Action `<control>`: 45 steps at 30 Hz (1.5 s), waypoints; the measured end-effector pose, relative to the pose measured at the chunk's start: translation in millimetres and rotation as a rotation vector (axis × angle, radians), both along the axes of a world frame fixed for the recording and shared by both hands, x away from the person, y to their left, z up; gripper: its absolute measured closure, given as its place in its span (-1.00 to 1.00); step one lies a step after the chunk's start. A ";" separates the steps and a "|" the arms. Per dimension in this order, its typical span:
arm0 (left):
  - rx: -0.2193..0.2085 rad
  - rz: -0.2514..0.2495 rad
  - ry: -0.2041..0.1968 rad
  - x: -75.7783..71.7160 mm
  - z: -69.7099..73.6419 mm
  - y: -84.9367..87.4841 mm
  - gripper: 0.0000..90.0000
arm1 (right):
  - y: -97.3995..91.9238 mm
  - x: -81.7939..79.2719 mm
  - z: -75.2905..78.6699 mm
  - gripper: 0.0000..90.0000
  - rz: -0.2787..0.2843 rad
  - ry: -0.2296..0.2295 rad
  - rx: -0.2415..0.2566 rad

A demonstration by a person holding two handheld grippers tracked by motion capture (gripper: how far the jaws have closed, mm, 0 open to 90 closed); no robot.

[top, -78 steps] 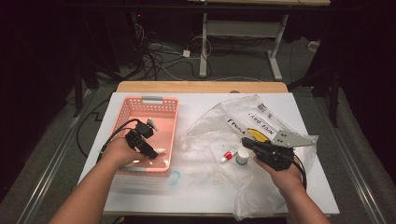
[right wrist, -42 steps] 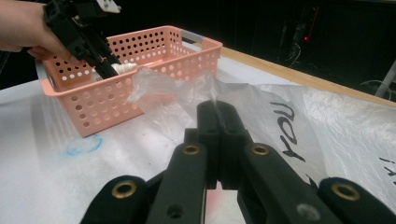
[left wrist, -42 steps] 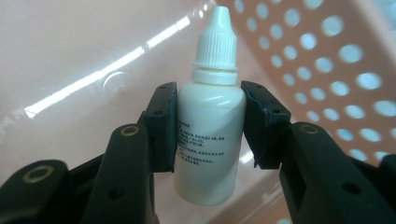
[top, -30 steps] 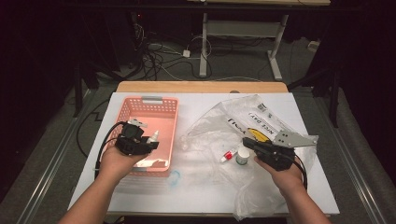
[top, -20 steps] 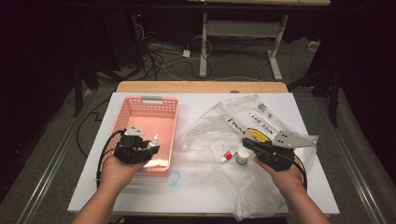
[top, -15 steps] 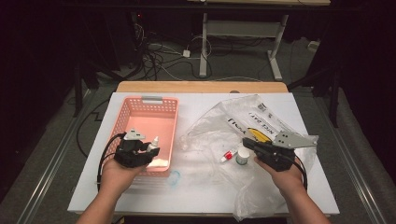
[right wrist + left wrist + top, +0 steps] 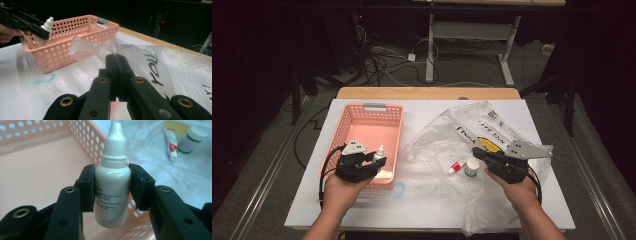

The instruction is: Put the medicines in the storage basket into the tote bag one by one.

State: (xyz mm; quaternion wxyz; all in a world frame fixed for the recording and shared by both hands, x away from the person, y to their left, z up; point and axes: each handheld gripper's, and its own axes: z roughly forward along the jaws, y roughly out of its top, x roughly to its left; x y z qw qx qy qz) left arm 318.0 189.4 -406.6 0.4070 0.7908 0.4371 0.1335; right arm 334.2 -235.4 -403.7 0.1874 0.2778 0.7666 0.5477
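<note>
My left gripper (image 7: 379, 159) is shut on a white dropper bottle (image 7: 380, 152), which it holds upright above the near right corner of the pink perforated basket (image 7: 373, 107). In the left gripper view both pads press the bottle's (image 7: 113, 185) sides over the basket's floor (image 7: 37, 167). My right gripper (image 7: 477, 151) rests on the clear plastic bag (image 7: 442, 142) with its jaws together (image 7: 116, 58). The bag's film (image 7: 155, 62) rises right at the jaw tips, and I cannot tell whether it is pinched. A red-and-white tube (image 7: 456, 166) and a small white jar (image 7: 471, 167) lie beside the right gripper.
The basket (image 7: 75, 40) stands on the left of the white table (image 7: 422, 205). A blue ring mark (image 7: 399, 189) sits on the table by the basket's near corner. The bag spreads over the right half, with printed lettering (image 7: 492, 135) at the back.
My left hand has drawn the held bottle toward the basket's near edge. The right hand and gripper have stayed still.
</note>
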 end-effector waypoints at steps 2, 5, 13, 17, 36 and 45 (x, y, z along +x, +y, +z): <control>-0.012 -0.010 -0.017 -2.3 4.7 -4.4 0.28 | 0.3 0.1 -0.1 1.00 0.001 0.000 0.000; -0.025 -0.031 -0.036 -5.4 10.7 -12.7 0.28 | 0.7 -0.1 0.1 1.00 0.002 0.001 0.000; -0.044 -0.113 -0.052 -10.2 15.0 -42.8 0.28 | 0.1 -0.4 1.2 1.00 0.002 -0.004 0.003; -0.039 -0.147 -0.042 -9.2 10.9 -59.8 0.28 | 0.3 -0.6 1.2 1.00 0.003 -0.005 0.003; 0.001 -0.273 -0.001 4.6 -16.1 -131.9 0.28 | 0.9 -0.9 2.0 1.00 0.008 -0.008 0.006; 0.029 -0.268 -0.020 22.9 -26.4 -153.2 0.28 | 1.9 -0.8 3.1 1.00 0.013 -0.013 0.010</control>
